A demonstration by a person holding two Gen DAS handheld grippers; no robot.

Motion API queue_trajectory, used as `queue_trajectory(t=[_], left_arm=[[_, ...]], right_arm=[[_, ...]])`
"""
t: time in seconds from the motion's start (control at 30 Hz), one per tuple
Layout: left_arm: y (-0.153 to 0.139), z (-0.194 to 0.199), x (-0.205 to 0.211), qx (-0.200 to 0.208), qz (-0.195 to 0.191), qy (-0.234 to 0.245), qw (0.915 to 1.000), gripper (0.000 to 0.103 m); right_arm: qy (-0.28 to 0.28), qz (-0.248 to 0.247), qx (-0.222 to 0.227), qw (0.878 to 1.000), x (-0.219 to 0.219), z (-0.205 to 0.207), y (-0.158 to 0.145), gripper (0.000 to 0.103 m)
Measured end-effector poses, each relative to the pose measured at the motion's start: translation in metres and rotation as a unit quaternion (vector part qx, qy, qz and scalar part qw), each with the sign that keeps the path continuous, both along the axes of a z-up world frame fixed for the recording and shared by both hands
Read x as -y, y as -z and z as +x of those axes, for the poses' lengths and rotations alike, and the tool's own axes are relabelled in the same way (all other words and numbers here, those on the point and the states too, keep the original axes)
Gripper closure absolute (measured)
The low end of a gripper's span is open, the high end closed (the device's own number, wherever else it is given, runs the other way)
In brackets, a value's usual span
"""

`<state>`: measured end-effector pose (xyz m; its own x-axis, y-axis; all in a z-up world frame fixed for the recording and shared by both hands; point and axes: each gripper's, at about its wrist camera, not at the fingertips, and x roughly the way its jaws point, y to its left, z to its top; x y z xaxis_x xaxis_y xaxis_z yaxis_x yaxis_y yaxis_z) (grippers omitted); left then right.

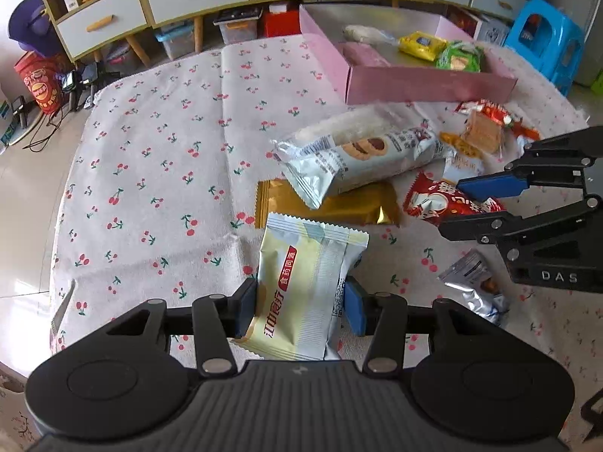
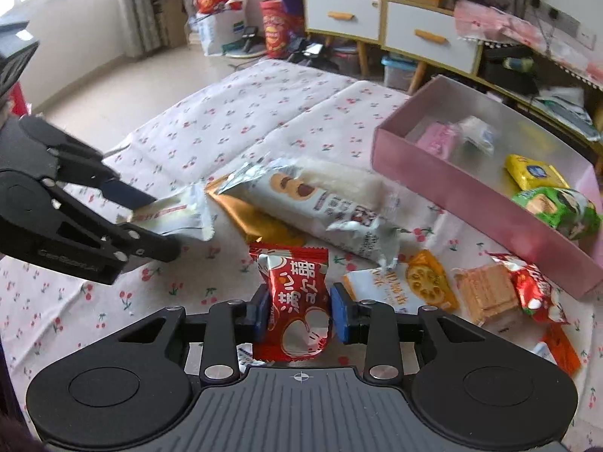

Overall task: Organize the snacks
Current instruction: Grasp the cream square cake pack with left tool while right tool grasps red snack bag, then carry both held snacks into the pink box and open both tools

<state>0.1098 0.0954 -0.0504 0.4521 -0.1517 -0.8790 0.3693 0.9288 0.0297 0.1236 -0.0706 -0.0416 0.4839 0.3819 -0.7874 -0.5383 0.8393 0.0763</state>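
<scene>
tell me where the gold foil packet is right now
The gold foil packet lies flat on the cherry-print cloth, mid-table in both views, partly under the long silver biscuit pack.

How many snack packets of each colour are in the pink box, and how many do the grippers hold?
Pink plastic packet, in pink cardboard box: 1
White plastic packet: 1
Yellow plastic packet: 1
Green plastic packet: 1
Cream foil packet, left gripper: 1
Red foil packet, right gripper: 1
Total: 6

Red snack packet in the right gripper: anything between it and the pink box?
The long silver cookie pack and orange-print packet lie between the red snack packet and the pink box.
</scene>
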Motion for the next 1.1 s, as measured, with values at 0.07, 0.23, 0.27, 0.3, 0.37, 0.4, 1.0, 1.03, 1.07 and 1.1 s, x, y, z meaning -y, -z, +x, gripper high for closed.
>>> queue_trajectory(t=[0.07,0.23,0.27,0.3,0.37,0.4,1.0,1.03,1.07,1.1], left_arm=[[-0.004,0.000,-0.001,0.003,-0.007,-0.003,1.0000,0.058],[-0.015,0.000,-0.003,0.014,-0.024,-0.011,0.9995,0.058],[-0.017,0.001,-0.003,0.016,-0.027,-0.013,0.9994,0.058],[-0.019,0.002,-0.002,0.019,-0.030,-0.014,0.9993,0.058],[-0.024,0.003,-0.001,0.026,-0.035,-0.017,0.9989,0.059],[-0.026,0.004,-0.001,0.031,-0.036,-0.019,0.9987,0.059],[-0.045,0.055,0.045,0.095,-0.093,-0.094,0.9866,0.059],[-0.045,0.058,0.049,0.097,-0.098,-0.097,0.9857,0.059],[-0.045,0.061,0.053,0.098,-0.103,-0.102,0.9846,0.059],[-0.045,0.064,0.057,0.099,-0.109,-0.106,0.9834,0.059]], right_arm=[[0.008,0.007,-0.003,1.000,0.005,0.001,-0.003,0.071],[0.017,0.022,0.010,1.000,0.014,-0.001,-0.016,0.071],[0.020,0.025,0.012,0.999,0.016,-0.001,-0.019,0.071],[0.023,0.028,0.015,0.999,0.018,-0.001,-0.022,0.071],[0.031,0.035,0.025,0.999,0.021,0.000,-0.029,0.071],[0.037,0.040,0.032,0.998,0.024,0.001,-0.034,0.071],[0.197,0.099,0.065,0.973,0.097,0.044,-0.057,0.071],[0.204,0.102,0.065,0.971,0.100,0.047,-0.057,0.071],[0.213,0.106,0.064,0.969,0.103,0.050,-0.057,0.071],[0.223,0.113,0.062,0.966,0.107,0.054,-0.056,0.071]])
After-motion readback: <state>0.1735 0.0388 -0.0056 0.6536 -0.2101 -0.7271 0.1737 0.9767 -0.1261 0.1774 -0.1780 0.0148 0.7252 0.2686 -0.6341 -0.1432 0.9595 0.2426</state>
